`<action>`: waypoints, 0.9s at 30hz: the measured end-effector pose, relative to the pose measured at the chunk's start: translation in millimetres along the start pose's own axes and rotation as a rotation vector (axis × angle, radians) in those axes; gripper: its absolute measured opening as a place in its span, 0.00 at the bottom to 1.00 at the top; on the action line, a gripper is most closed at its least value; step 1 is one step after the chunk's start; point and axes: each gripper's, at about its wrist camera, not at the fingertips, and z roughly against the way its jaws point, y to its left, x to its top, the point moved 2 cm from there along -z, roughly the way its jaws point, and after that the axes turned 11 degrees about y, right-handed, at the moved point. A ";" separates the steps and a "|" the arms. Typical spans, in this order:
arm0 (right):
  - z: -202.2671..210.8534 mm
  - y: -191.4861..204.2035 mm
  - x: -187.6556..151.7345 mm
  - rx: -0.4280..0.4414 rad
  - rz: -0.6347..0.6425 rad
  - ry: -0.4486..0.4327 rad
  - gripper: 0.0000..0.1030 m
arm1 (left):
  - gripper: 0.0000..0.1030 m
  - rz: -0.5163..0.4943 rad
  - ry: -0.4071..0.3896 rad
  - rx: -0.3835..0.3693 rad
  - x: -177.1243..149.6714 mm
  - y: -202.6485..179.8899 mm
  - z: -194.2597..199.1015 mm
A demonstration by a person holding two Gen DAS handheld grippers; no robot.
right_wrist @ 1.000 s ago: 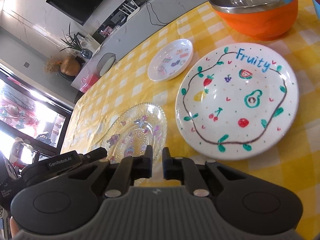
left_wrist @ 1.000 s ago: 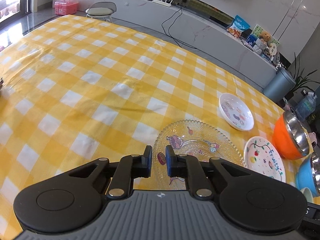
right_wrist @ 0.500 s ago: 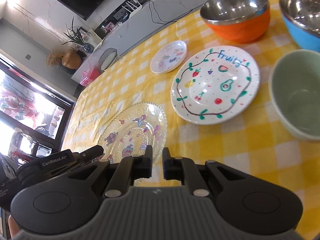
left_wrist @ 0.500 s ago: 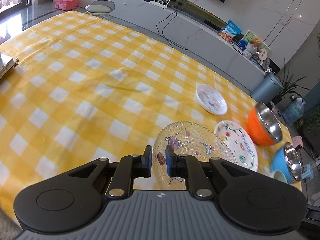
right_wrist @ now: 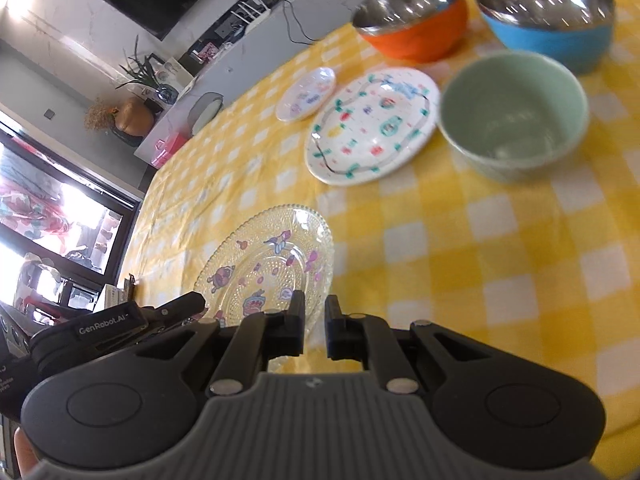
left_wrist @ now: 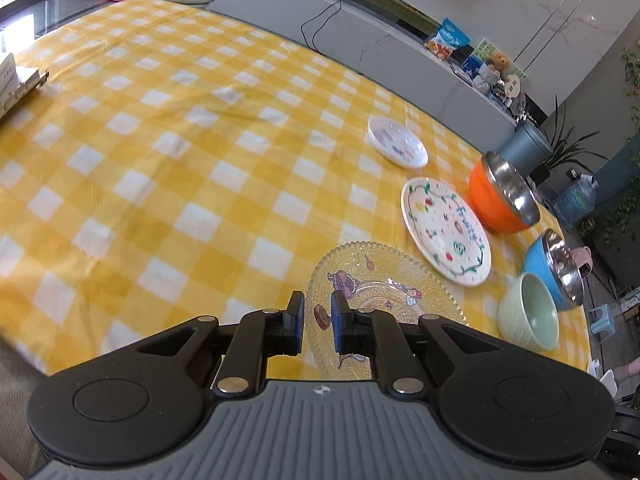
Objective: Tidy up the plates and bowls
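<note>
On checked cloth (left_wrist: pixel 168 184): glass plate (left_wrist: pixel 384 280) flat; bowls apparently upright.

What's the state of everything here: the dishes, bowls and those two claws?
Glass plate: flat, bare.
Fruity plate: flat, bare.
Small white plate: flat, apart.
Orange bowl: upright, empty.
Blue bowl: upright, empty.
Green bowl: upright, empty.
Left claw: empty.
Right claw: shut, empty.

Bare checked cloth (left_wrist: pixel 168 168) leftward; plates and bowls (left_wrist: pixel 528 316) crowding the right.
</note>
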 end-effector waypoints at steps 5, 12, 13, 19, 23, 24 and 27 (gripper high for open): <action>-1.4 -3.2 -6.3 -0.022 0.001 0.005 0.07 | 0.14 -0.006 0.018 0.008 -9.0 0.6 -6.6; -11.2 -4.4 -4.2 -0.041 0.015 0.002 0.07 | 0.14 -0.018 0.018 0.039 -9.8 2.0 -16.8; -13.1 -6.3 -4.2 -0.041 0.011 0.007 0.07 | 0.14 -0.018 0.024 0.043 -10.0 2.8 -18.2; -20.1 -6.3 -6.6 -0.095 0.033 0.024 0.07 | 0.14 -0.034 0.049 0.063 -13.4 0.7 -24.5; -23.2 -6.0 -7.2 -0.122 0.045 0.032 0.07 | 0.14 -0.030 0.068 0.074 -15.0 2.0 -28.5; -23.4 -6.8 -7.6 -0.124 0.047 0.032 0.07 | 0.14 -0.031 0.067 0.074 -14.9 2.6 -28.6; -22.6 -5.8 -7.6 -0.132 0.056 0.034 0.08 | 0.14 -0.030 0.069 0.077 -14.8 2.3 -28.7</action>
